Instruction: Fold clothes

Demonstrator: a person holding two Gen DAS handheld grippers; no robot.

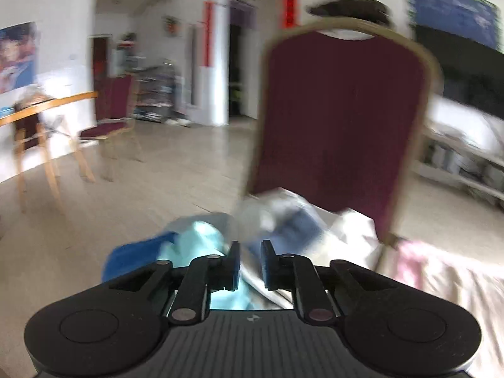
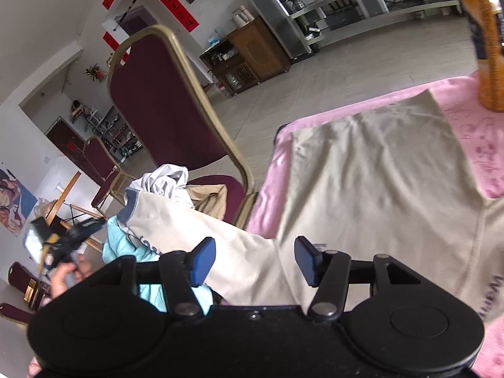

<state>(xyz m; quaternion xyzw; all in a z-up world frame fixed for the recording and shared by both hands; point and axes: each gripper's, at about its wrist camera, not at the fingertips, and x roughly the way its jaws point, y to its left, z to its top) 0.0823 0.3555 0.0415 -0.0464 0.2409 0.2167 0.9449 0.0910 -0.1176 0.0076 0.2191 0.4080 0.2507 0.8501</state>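
The landmark here is the maroon upholstered banquet chair with a gold metal frame (image 2: 163, 107), standing just beside the edge of a surface covered with a pink printed cloth (image 2: 466, 132). On the chair's seat sits a heap of clothes: a crumpled light grey garment (image 2: 163, 179) at the top, a tan piece (image 2: 208, 198) against the seat cushion, and a pale turquoise garment (image 2: 123, 245) spilling off the chair's front. A beige long-sleeved top with navy cuffs (image 2: 371, 182) lies spread flat on the pink cloth, to the side of the chair, with one sleeve reaching back across the gap toward the heap. The right gripper (image 2: 255, 261) hovers above that sleeve, its blue-padded fingers (image 2: 204, 261) set wide apart with nothing between them. The left-wrist view is motion-blurred; there the left gripper (image 1: 250, 264) points at the chair back, just over the heap, its fingers (image 1: 234, 264) at a narrow gap and, as far as the blur allows, not pinching any cloth. An orange plastic drink bottle (image 2: 485, 41) stands on the pink cloth, well apart from the chair. A person's hand (image 2: 67, 275) shows below the chair's front, gripping a black and yellow handle.
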